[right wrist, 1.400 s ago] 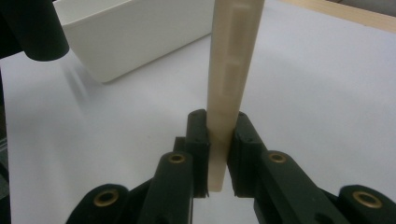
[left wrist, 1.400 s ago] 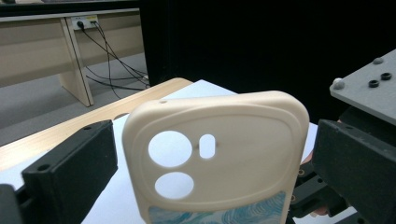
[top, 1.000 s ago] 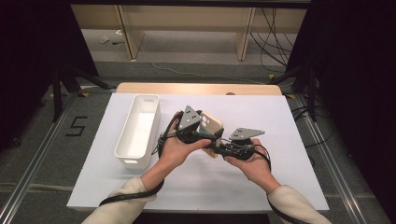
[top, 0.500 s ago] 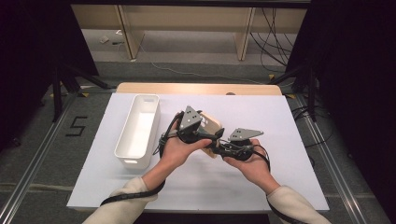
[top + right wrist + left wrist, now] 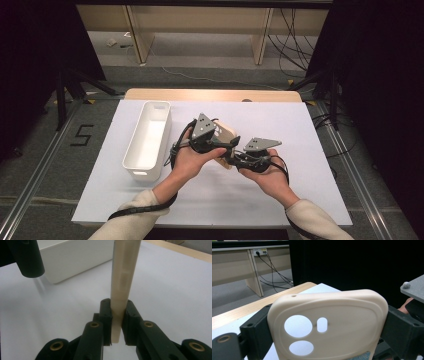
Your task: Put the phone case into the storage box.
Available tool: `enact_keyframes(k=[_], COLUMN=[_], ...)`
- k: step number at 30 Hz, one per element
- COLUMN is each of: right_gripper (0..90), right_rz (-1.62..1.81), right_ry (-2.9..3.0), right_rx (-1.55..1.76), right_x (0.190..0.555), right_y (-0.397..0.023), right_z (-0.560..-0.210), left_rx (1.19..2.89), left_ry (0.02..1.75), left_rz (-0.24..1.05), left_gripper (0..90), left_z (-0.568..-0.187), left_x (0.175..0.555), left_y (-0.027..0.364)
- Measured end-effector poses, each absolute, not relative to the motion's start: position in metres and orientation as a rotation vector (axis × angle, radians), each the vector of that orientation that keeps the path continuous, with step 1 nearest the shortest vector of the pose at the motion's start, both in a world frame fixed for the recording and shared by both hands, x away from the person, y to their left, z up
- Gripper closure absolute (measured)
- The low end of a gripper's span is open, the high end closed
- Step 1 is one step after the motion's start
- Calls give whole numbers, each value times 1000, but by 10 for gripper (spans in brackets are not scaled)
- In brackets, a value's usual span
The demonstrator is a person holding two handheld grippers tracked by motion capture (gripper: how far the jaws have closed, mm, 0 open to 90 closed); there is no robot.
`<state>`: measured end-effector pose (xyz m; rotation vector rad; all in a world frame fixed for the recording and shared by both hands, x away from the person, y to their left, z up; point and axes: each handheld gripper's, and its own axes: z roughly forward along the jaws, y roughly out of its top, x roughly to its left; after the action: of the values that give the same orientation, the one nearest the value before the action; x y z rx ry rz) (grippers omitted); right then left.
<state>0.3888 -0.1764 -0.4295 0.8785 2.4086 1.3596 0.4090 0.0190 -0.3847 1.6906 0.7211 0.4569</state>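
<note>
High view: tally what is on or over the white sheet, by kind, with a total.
Phone case: 1
White bin: 1
Tongs, left and right: 2
Total: 4

High view looks down; both tool views sit close, perhaps sharing the phone case (image 5: pixel 329 322).

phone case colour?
Cream phone case, plain; clearest in the left gripper view.
</note>
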Motion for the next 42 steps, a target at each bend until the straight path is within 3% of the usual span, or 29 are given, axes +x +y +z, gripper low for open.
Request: enact_keyframes(k=[14, 18, 26, 32, 42], right_gripper=[769, 627, 159, 61, 20], right_rz=[1359, 1383, 1419, 1464, 1467], right_ry=[2380, 2364, 2324, 2323, 2262], right_rx=[877, 886, 930, 913, 930], right_x=[389, 391, 390, 389, 387], right_y=[-176, -176, -179, -191, -214], right_z=[-431, -430, -431, -430, -428], left_rx=[1686, 1682, 1668, 1656, 1634], left_ry=[710, 708, 717, 727, 777], left_rz=[468, 477, 502, 517, 532], left_gripper=[105, 106, 106, 107, 107], left_z=[-384, -383, -380, -377, -373], left_x=[409, 409, 412, 414, 414], left_y=[20, 22, 28, 35, 45])
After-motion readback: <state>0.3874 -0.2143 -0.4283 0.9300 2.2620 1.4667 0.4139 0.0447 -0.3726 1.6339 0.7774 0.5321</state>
